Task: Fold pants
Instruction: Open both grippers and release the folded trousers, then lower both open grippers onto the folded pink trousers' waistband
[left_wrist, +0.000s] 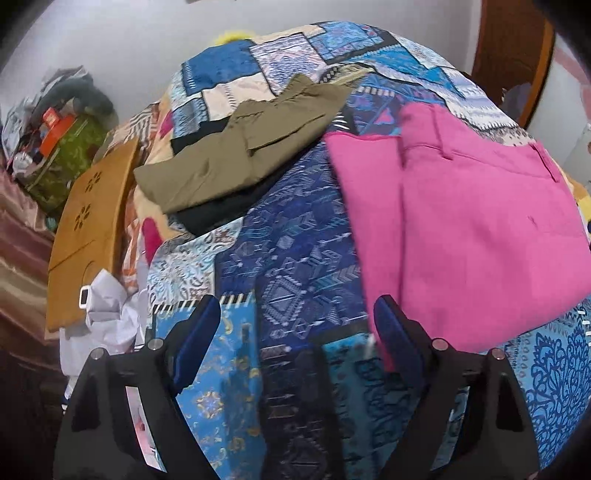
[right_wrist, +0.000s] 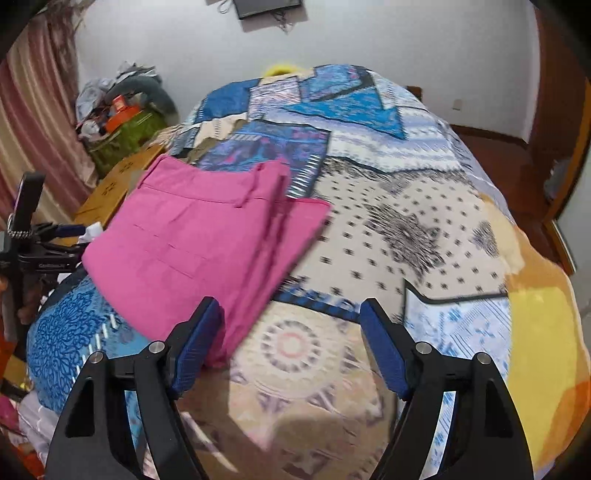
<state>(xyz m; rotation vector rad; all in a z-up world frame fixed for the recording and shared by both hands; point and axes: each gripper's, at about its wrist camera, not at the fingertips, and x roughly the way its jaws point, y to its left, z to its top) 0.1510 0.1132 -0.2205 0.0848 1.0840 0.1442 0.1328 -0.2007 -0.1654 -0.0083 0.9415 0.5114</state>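
Note:
Folded pink pants (left_wrist: 469, 229) lie flat on the patterned bed cover (left_wrist: 295, 266); they also show in the right wrist view (right_wrist: 199, 251), at centre left. My left gripper (left_wrist: 297, 317) is open and empty, above the cover just left of the pants' near corner. My right gripper (right_wrist: 291, 325) is open and empty, above the cover at the pants' near right edge; its left fingertip (right_wrist: 205, 325) overlaps the pink cloth in the view. Folded olive pants (left_wrist: 240, 147) lie on a black garment (left_wrist: 218, 212) farther back on the bed.
A brown cardboard sheet (left_wrist: 88, 236) and white cloth (left_wrist: 107, 314) lie at the bed's left side. A cluttered green bag (right_wrist: 125, 129) stands by the wall and curtain (right_wrist: 37, 129). A dark stand (right_wrist: 33, 240) is at the left. A wooden door (left_wrist: 513, 55) is at the far right.

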